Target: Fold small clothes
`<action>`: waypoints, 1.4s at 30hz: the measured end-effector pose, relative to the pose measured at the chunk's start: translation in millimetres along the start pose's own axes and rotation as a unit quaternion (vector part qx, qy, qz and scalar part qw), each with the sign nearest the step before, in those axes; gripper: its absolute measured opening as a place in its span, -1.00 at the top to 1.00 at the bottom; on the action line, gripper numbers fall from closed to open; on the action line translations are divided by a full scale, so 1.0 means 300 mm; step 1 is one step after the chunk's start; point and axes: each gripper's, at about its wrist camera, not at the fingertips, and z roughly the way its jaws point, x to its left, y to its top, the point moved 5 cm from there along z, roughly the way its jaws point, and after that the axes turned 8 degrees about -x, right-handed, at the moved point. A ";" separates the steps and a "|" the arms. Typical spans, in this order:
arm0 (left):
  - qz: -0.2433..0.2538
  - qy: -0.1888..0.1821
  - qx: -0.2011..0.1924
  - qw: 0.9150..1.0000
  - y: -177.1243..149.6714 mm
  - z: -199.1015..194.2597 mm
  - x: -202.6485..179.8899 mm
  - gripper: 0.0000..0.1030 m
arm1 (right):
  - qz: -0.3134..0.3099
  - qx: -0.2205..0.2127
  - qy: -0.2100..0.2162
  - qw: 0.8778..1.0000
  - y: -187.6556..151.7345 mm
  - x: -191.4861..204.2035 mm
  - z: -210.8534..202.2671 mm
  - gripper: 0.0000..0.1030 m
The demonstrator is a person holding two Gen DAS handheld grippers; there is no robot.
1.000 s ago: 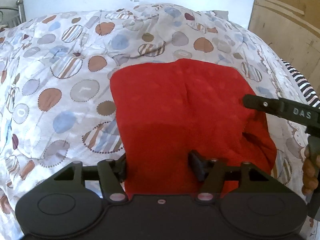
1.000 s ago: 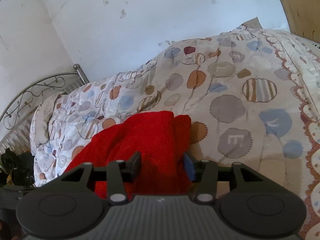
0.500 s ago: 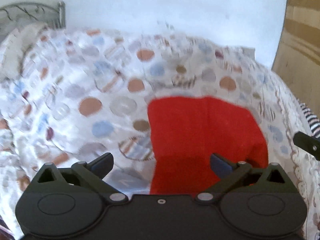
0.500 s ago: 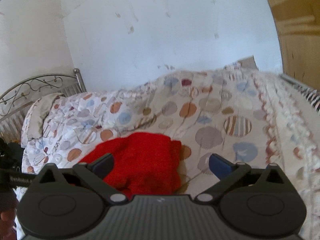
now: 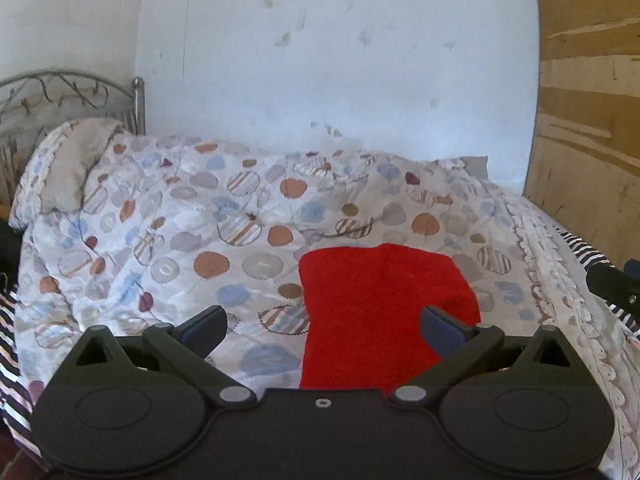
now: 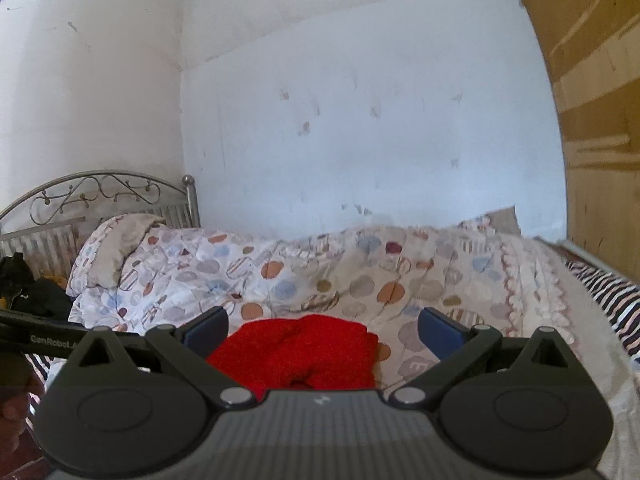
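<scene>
Jaws of the left gripper [image 5: 322, 328] stand spread wide with nothing between them, having just been opening; the blue pads [image 5: 440, 326] hang above the bed without touching any cloth. Jaws of the right gripper [image 6: 322, 330] are equally wide and empty, also just opened, and point nearly level across the bed. Immediately beyond both sets of fingers lies the red garment [image 5: 380, 308], folded into a compact, roughly rectangular shape and resting flat on the patterned quilt [image 5: 180, 248]; in the right wrist view it appears as a low mound with a rumpled near edge. A tip of the right gripper shows at the right margin of the left wrist view, and a dark bar of the left gripper crosses the left margin of the right wrist view, above part of a hand [image 6: 14, 404]. Striped fabric [image 6: 612, 300] borders the quilt at the right. Farther back lie a pillow [image 5: 72, 172], a metal headboard [image 6: 100, 196] and a white wall [image 5: 340, 60], with wooden panelling [image 5: 588, 100] at far right.
</scene>
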 end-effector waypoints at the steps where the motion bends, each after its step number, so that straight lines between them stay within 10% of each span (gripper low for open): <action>1: 0.005 0.002 -0.005 1.000 -0.006 -0.021 -0.002 -0.99 | -0.002 -0.001 0.001 1.000 0.001 0.008 -0.024 -1.00; 21: -0.004 -0.002 -0.016 1.000 -0.333 -0.199 0.050 -0.99 | -0.013 0.015 -0.042 0.999 -0.241 0.018 -0.342 -1.00; 42: 0.012 0.004 -0.008 1.000 -0.412 -0.202 0.051 -0.99 | 0.002 0.046 -0.069 0.997 -0.360 -0.024 -0.372 -1.00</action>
